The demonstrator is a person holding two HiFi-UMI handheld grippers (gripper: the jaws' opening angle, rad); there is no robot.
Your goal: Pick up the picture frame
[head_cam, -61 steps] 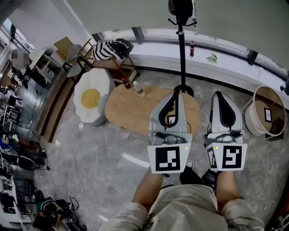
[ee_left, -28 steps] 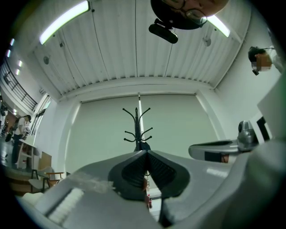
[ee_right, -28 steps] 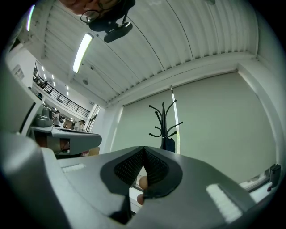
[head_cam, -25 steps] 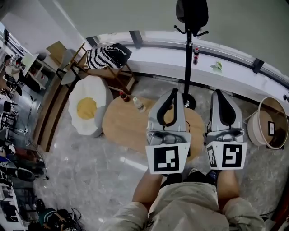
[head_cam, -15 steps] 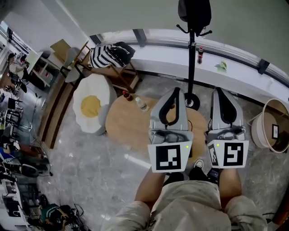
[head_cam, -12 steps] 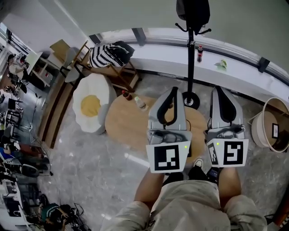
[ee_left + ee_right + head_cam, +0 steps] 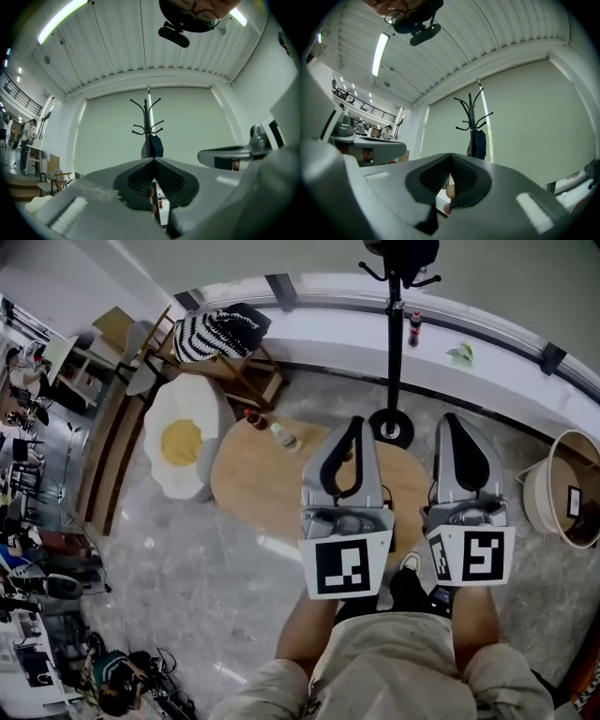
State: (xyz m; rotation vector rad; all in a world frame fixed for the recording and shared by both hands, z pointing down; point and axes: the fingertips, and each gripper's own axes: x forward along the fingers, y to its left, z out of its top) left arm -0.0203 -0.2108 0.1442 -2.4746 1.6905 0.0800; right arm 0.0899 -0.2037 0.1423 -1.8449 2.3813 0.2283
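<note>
We hold the left gripper and the right gripper side by side above the near right end of the oval wooden surface, both pointing away from us. In each gripper view the jaws are pressed together along their ribbed pads, with nothing between them.

A small dark-edged rectangle, which we take for the picture frame, stands inside a round basket on the floor, well to the right of the surface and beyond the right gripper. It is too small for us to tell whether it leans or stands straight. Neither gripper is near it.

On the far left part of the surface stand a clear bottle and, just beside it toward the edge, a dark red bottle. The round base of a black coat stand sits on the floor just behind the surface, in line with the gap between the two grippers, and its pole rises toward the top of the head view. Both gripper views show the same stand ahead against a pale wall.

Left of the surface, touching or nearly touching its edge, lies a cushion shaped like a fried egg. Behind and to the left of the surface a wooden chair carries a striped cushion. Further behind the surface runs a white ledge bearing a small dark bottle.
</note>
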